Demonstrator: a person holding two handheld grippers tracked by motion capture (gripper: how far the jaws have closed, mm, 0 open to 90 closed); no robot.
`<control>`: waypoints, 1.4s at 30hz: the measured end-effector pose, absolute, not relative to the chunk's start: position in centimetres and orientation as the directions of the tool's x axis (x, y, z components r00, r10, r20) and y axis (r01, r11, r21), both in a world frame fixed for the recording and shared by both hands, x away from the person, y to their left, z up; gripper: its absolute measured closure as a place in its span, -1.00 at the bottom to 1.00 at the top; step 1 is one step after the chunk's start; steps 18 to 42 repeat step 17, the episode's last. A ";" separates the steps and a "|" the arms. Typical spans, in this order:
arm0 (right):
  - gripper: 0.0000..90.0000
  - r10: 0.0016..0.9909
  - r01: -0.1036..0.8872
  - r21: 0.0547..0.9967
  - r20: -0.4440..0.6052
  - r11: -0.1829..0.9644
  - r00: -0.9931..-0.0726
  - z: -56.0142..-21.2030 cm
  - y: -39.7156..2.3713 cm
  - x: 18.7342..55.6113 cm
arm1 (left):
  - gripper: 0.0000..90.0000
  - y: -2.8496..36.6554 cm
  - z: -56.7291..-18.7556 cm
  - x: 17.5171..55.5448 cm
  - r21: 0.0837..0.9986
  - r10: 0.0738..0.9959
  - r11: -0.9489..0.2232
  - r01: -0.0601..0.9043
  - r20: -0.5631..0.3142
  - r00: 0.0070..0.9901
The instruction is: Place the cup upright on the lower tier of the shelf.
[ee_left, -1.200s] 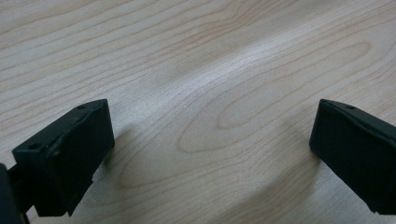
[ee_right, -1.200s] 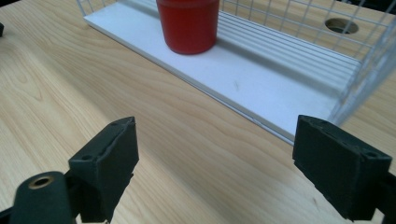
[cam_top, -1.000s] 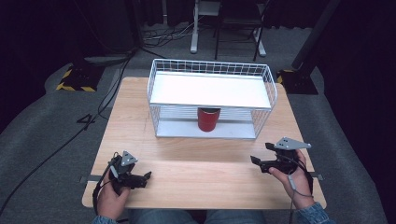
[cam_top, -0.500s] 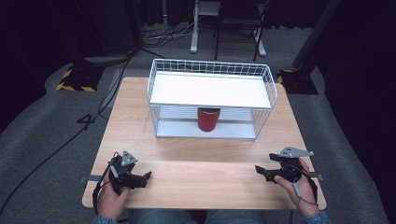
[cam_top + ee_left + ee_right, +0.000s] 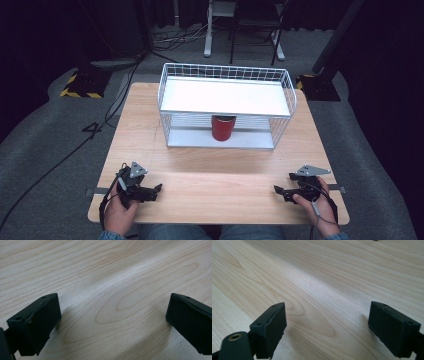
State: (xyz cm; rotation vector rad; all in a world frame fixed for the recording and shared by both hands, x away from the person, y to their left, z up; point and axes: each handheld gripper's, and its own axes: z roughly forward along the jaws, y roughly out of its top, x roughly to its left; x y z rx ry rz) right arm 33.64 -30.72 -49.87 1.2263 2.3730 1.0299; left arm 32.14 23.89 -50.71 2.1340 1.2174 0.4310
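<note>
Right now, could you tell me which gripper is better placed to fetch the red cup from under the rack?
Neither clearly: the red cup sits mid-rack, left gripper and right gripper equally distant, open, empty.

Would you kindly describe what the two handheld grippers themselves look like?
Both are black. The left gripper and right gripper each carry a grey three-cornered plate on top and trail a dark cable. Their jaws are blocky black pads with small screw holes.

The top of the red cup (image 5: 223, 128) hides behind the white shelf (image 5: 225, 96) of the wire basket (image 5: 165, 85). At 6 o'clock, the picture's edge cuts off both of the person's arms.
</note>
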 end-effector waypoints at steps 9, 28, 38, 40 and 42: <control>-0.77 0.796 0.544 0.727 -0.005 0.418 -0.605 -50.6 -30.5 33.5 | -1.00 23.9 -50.7 32.1 0.667 0.856 -0.368 0.648 -0.030 0.517; -0.78 0.796 0.544 0.727 -0.005 0.418 -0.606 -50.6 -30.5 33.5 | -1.00 23.9 -50.7 32.1 0.667 0.855 -0.368 0.648 -0.030 0.517; -0.78 0.796 0.544 0.727 -0.005 0.418 -0.606 -50.6 -30.5 33.5 | -1.00 23.9 -50.7 32.1 0.667 0.855 -0.368 0.648 -0.030 0.517; -0.78 0.796 0.544 0.727 -0.005 0.418 -0.606 -50.6 -30.5 33.5 | -1.00 23.9 -50.7 32.1 0.667 0.855 -0.368 0.648 -0.030 0.517; -0.78 0.796 0.544 0.727 -0.005 0.418 -0.606 -50.6 -30.5 33.5 | -1.00 23.9 -50.7 32.1 0.667 0.855 -0.368 0.648 -0.030 0.517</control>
